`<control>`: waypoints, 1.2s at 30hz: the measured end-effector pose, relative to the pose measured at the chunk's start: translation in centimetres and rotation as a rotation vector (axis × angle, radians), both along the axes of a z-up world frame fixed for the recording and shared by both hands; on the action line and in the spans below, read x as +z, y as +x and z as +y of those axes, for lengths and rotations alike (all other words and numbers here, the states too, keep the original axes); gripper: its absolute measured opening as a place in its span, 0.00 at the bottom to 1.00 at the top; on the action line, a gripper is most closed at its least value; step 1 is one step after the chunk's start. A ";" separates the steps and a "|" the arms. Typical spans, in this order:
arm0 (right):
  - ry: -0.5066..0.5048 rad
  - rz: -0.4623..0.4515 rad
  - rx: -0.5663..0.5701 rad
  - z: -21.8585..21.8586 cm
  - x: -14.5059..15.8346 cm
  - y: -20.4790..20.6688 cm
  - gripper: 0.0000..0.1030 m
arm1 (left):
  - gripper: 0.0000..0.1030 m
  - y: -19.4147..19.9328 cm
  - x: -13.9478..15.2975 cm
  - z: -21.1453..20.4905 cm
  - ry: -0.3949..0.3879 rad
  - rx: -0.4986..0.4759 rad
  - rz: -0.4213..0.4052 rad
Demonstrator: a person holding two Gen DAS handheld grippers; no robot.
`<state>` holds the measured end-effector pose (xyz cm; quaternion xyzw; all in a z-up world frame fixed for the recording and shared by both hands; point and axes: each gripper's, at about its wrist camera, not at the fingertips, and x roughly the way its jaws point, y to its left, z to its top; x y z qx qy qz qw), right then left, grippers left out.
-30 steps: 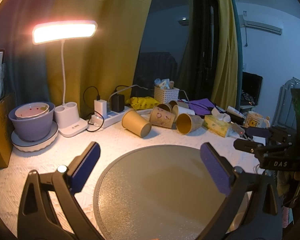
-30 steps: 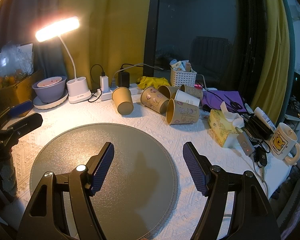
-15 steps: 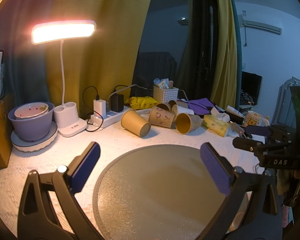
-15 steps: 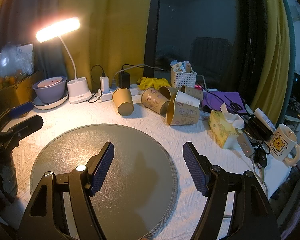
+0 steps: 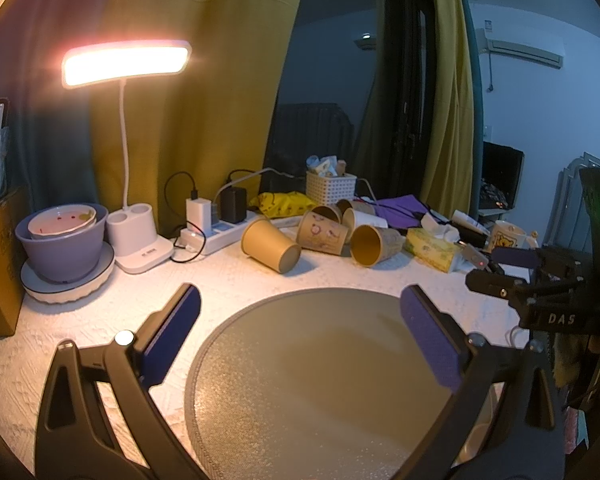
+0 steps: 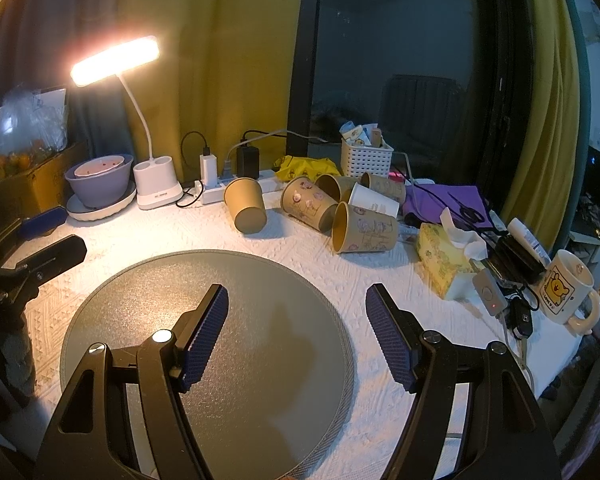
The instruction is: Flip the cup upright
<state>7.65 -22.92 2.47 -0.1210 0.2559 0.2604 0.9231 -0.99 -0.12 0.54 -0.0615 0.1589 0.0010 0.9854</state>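
Cups lie on their sides in a loose group at the middle of both views, behind the round mat (image 6: 204, 344) and in front of the power strip (image 6: 216, 194). The plain cup (image 6: 246, 204) is leftmost, its bottom toward the camera in the right wrist view; in the left wrist view the same cup (image 5: 270, 245) lies just above the mat (image 5: 320, 380). Right of it are printed cups (image 6: 364, 228), touching each other, with one white cup (image 6: 374, 201) between them.

The left gripper (image 5: 300, 312) is released, its blue pads wide apart over the near part of the mat, holding nothing. The right gripper (image 6: 296, 312) is also released and empty above the mat. Both are well apart from the cups.

The lit lamp (image 5: 126, 62) stands at upper left, a bowl (image 5: 60, 240) beside its base. A tissue box (image 6: 446, 262) and a mug (image 6: 564, 288) are at the right of the frame.
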 end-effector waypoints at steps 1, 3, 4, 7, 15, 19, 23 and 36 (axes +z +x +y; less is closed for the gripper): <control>0.000 0.000 0.000 0.0 0.0 0.0 0.72 | 0.98 0.0 0.0 0.0 0.000 0.000 0.000; 0.001 -0.001 0.000 0.0 0.1 0.0 0.72 | 0.98 0.0 0.0 0.0 0.000 0.000 0.000; 0.001 -0.001 0.000 0.0 0.1 0.0 0.72 | 0.98 0.0 0.0 0.0 0.000 -0.001 0.000; 0.001 0.000 0.000 0.0 0.2 0.1 0.72 | 0.98 0.0 0.0 0.0 -0.002 -0.002 0.000; 0.005 0.001 0.001 -0.1 0.3 0.0 0.72 | 0.98 -0.1 -0.1 -0.5 0.002 -0.004 -0.002; 0.008 0.008 0.009 -0.1 0.3 0.5 0.72 | 0.98 0.0 -0.2 -0.5 0.002 -0.004 0.002; 0.021 0.022 0.013 -0.6 -0.2 2.1 0.72 | 0.98 0.5 -0.5 -0.5 0.002 0.001 0.028; 0.062 0.109 -0.013 -2.0 -2.2 11.5 0.72 | 0.98 8.4 -0.5 -0.3 -0.011 0.042 0.211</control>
